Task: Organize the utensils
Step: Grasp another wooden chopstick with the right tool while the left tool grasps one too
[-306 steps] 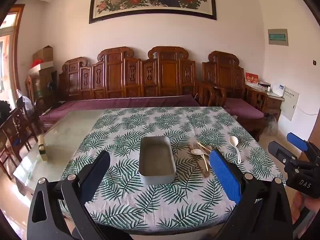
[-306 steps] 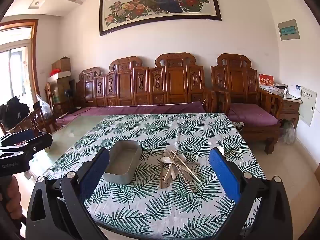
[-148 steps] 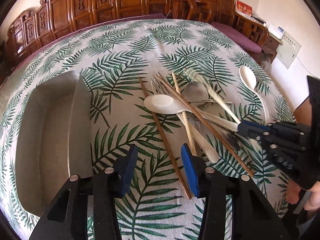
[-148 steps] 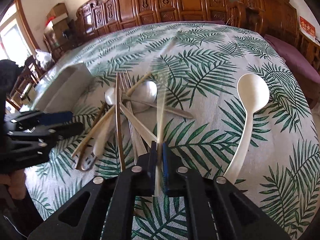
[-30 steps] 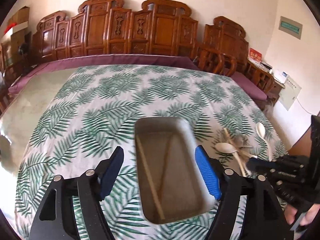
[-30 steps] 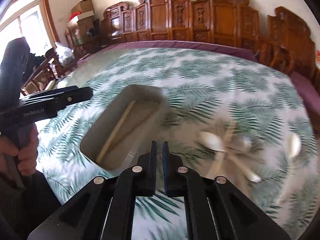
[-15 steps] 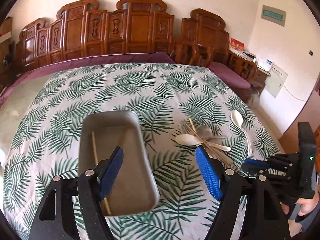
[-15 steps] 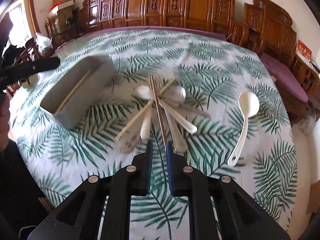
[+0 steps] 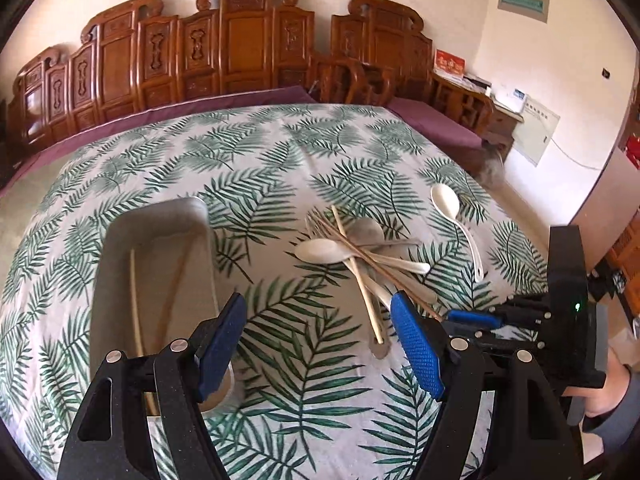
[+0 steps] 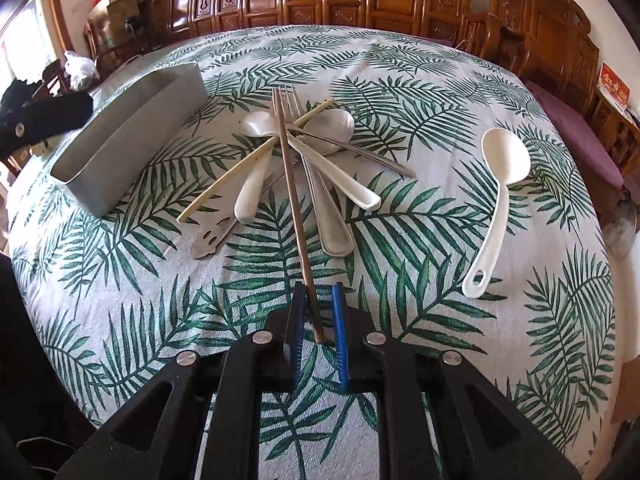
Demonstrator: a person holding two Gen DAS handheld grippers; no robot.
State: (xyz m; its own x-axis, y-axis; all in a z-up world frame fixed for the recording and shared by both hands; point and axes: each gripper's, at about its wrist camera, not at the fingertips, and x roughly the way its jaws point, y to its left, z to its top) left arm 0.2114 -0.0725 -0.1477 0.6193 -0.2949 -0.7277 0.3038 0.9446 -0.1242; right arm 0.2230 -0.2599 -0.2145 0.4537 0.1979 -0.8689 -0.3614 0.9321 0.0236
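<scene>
A grey metal tray (image 9: 120,240) sits on the leaf-print cloth with two chopsticks (image 9: 136,304) in it; it also shows in the right wrist view (image 10: 120,136). A pile of utensils (image 10: 304,152) lies mid-table: a fork, metal and white spoons, a pale chopstick (image 10: 244,164) and a brown chopstick (image 10: 296,208). My right gripper (image 10: 318,304) is slightly open, its blue pads on either side of the brown chopstick's near end without gripping it. My left gripper (image 9: 316,340) is open and empty above the cloth between tray and pile.
A lone white spoon (image 10: 500,184) lies right of the pile, also in the left wrist view (image 9: 452,212). Carved wooden benches (image 9: 240,48) with purple cushions stand behind the table. The table's near edge (image 10: 596,400) drops off at right.
My right gripper has come down and forward to the brown chopstick's near end, which now lies between its pads. My left gripper has shifted right, away from the tray.
</scene>
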